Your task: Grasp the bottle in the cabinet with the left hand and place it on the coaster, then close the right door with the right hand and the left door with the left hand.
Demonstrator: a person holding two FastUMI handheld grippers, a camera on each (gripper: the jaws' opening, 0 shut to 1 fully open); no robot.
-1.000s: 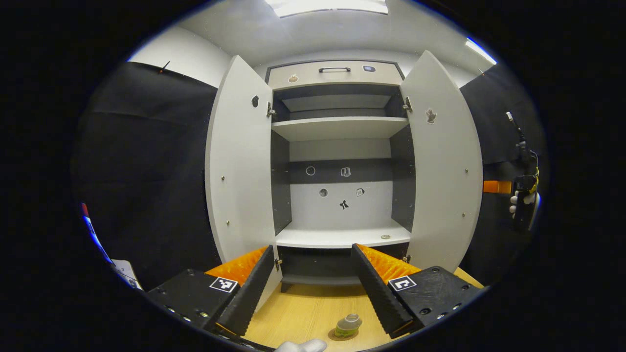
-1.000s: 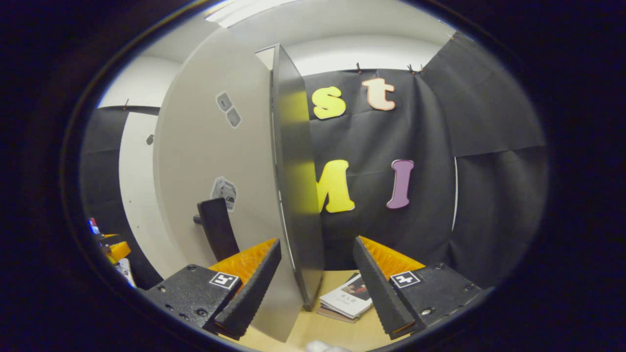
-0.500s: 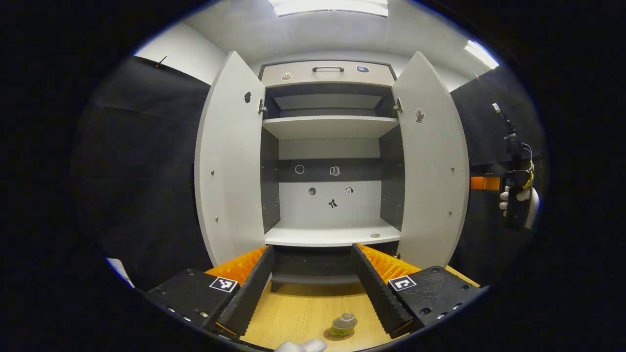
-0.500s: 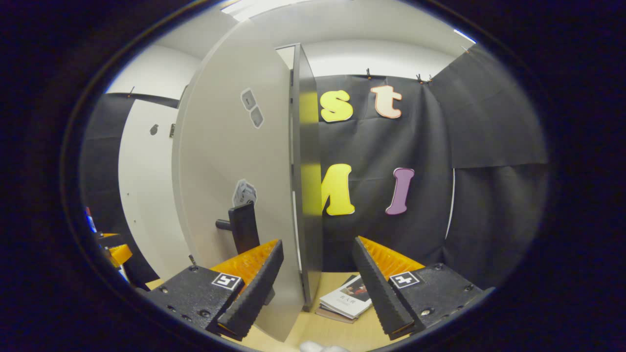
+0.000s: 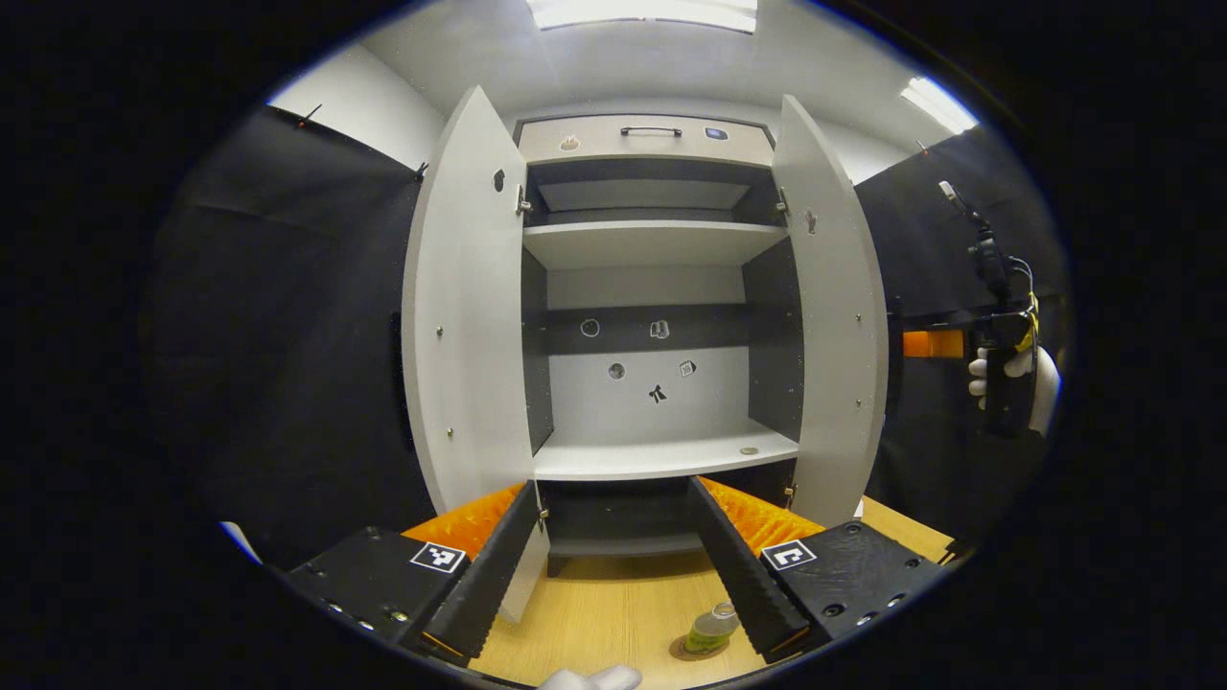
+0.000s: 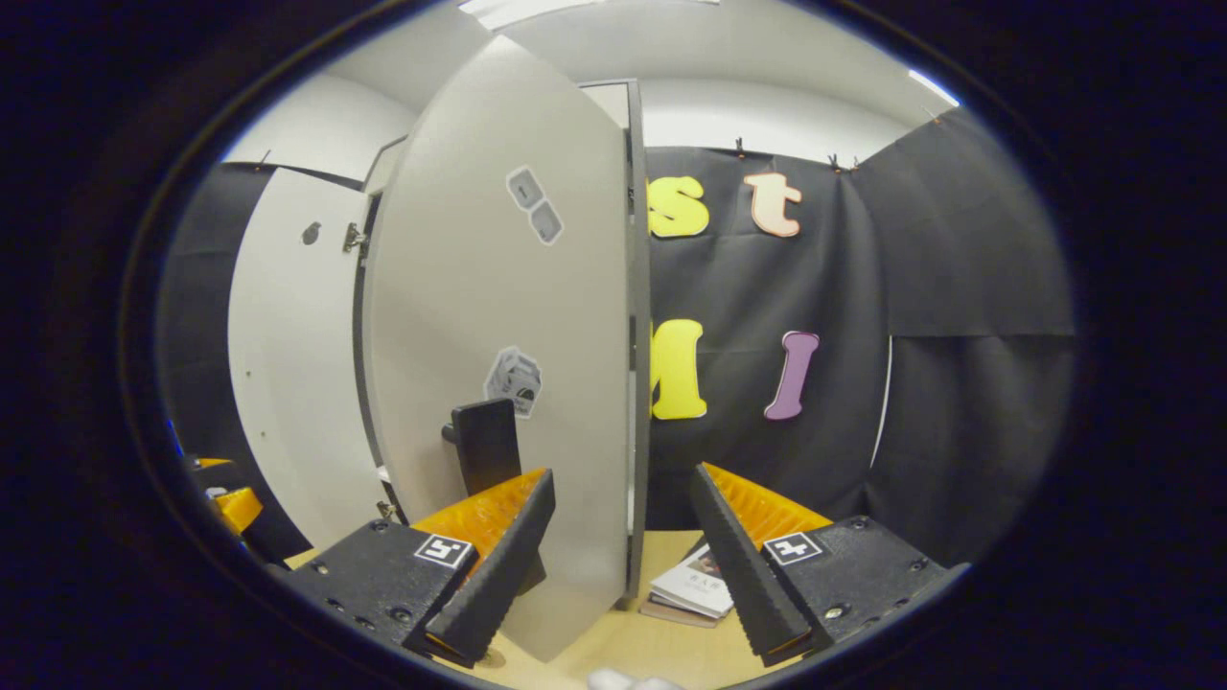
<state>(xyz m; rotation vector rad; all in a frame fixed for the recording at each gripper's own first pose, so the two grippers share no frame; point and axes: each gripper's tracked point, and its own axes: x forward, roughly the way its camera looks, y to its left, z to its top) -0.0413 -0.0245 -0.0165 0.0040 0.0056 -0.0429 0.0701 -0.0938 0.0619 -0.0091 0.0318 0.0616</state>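
A small green bottle point(image 5: 711, 628) stands on a round coaster point(image 5: 692, 652) on the wooden table, just inside my left gripper's right finger. My left gripper point(image 5: 610, 498) is open, holds nothing and faces the cabinet point(image 5: 652, 240). The left door point(image 5: 465, 316) hangs wide open. The right door point(image 5: 832, 316) is swung partway in. Beyond it a gloved hand holds my right gripper point(image 5: 935, 343). In the right gripper view, my right gripper point(image 6: 621, 479) is open, with the right door point(image 6: 498, 316) edge-on between its fingers and the dark handle point(image 6: 487, 446) above its left finger.
The cabinet shelves point(image 5: 661, 458) are bare but for a small round item point(image 5: 749, 450). A booklet point(image 6: 695, 589) lies on the table behind the right door. A closed drawer point(image 5: 647, 139) tops the cabinet. Black cloth walls stand on both sides.
The right door has swung further inward and the right gripper has followed it. The left gripper view has shifted slightly, so the bottle now sits closer to its right finger.
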